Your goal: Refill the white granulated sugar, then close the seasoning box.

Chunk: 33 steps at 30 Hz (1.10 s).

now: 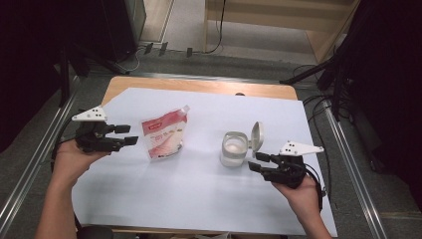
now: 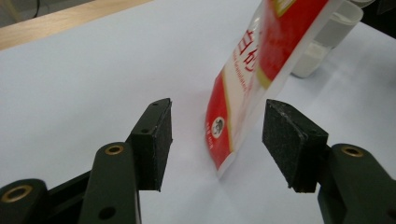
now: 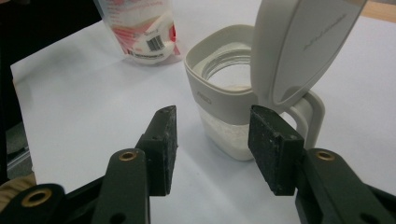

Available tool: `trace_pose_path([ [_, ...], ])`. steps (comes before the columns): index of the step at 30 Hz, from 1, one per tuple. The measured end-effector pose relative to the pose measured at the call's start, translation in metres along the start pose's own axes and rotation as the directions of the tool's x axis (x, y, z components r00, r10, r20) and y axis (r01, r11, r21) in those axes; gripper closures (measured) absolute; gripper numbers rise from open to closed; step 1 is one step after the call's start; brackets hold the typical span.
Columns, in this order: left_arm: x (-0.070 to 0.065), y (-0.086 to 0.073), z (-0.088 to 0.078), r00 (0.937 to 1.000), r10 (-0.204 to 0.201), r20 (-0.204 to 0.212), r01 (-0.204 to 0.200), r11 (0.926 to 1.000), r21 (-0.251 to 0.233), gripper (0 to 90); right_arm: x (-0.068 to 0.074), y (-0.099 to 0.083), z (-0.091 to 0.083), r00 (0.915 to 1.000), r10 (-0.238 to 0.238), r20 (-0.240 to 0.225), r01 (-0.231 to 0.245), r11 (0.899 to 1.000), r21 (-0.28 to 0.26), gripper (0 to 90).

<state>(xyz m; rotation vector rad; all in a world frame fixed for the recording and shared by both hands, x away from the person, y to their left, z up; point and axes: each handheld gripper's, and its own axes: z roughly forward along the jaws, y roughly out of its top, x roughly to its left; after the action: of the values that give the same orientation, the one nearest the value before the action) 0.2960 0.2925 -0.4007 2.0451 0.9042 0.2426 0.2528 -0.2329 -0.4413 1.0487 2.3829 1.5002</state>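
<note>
Jaws on both grippers are standing spread, gripping nothing, as a person is working at a tabletop (image 1: 199, 199) covered with a white sheet. At the left of the high view, the left gripper (image 1: 133, 135) is pointing toward a red-and-white stand-up pouch (image 1: 164, 135), which is standing just left of the frame's centre with its spout corner tilting toward the upper right. In the left gripper view, the pouch (image 2: 252, 79) is leaning across the upper right of the frame, its lower corner sitting on the sheet between the two black pads but lying beyond them, clear of both. At the lower right of the high view, the right gripper (image 1: 255, 162) is aiming at a clear jar (image 1: 234, 148) with a pale rim, its hinged lid (image 1: 257, 135) standing open on the side toward the right edge; the tips are sitting just beside the jar, apart from it. In the right gripper view, the jar (image 3: 224, 93) is filling the centre, holding a white powdery content, with the raised lid (image 3: 299, 46) rising at the upper right and the pouch (image 3: 144, 32) showing at the upper left.
</note>
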Motion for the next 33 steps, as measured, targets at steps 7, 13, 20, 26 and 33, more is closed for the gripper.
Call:
trace_pose_path([
  [7,0.01,-0.01,0.01,0.9998,-0.02,0.004,0.02,0.9997,0.009,43.4,-0.003,0.001,-0.004,0.9999,0.01,0.011,-0.01,1.0,-0.008,54.0],
  [13,0.014,-0.014,0.018,0.9987,-0.02,-0.047,0.02,0.9998,0.0,45.0,-0.007,0.003,-0.006,0.9997,0.014,0.019,-0.014,1.0,-0.014,55.1],
  [20,0.016,-0.013,0.024,0.9963,-0.007,-0.085,0.007,0.9999,0.007,47.0,-0.012,0.007,-0.009,0.9995,0.013,0.028,-0.012,1.0,-0.024,57.5],
  [26,0.016,-0.011,0.031,0.9957,-0.012,-0.092,0.013,0.9998,0.014,45.5,-0.019,0.007,-0.011,0.999,0.035,0.027,-0.034,0.999,-0.019,63.4],
  [33,0.017,-0.009,0.037,0.9949,-0.027,-0.097,0.029,0.9994,0.017,45.0,-0.029,0.009,-0.012,0.9971,0.069,0.033,-0.069,0.998,-0.011,76.3],
])
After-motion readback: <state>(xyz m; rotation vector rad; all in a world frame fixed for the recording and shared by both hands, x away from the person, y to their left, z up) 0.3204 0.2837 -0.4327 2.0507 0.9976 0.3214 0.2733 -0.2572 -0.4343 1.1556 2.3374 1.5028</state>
